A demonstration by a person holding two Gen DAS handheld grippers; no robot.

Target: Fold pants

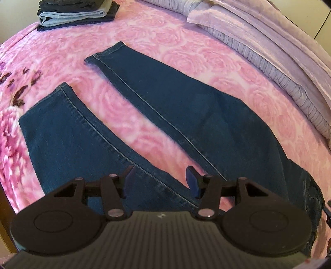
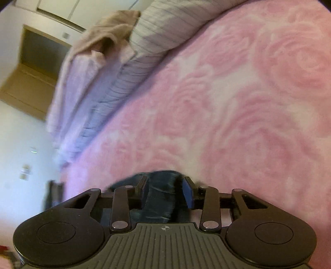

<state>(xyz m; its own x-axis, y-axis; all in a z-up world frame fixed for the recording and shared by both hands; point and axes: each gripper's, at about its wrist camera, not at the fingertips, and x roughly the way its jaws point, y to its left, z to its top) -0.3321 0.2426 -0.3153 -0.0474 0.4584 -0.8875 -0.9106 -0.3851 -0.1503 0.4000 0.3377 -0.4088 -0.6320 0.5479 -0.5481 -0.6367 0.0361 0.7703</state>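
Pants: dark blue jeans lying flat on the pink rose-patterned blanket, legs spread apart in a V, hems pointing away.
Left gripper: jaws apart above the crotch area, where the two legs meet; nothing between the pads.
Right gripper: a bunched fold of denim sits between the fingers; the view is blurred, so I cannot tell whether the pads press on it.
Pillows: lilac, along the blanket's right edge.
Folded stack: clothes piled at the far corner.
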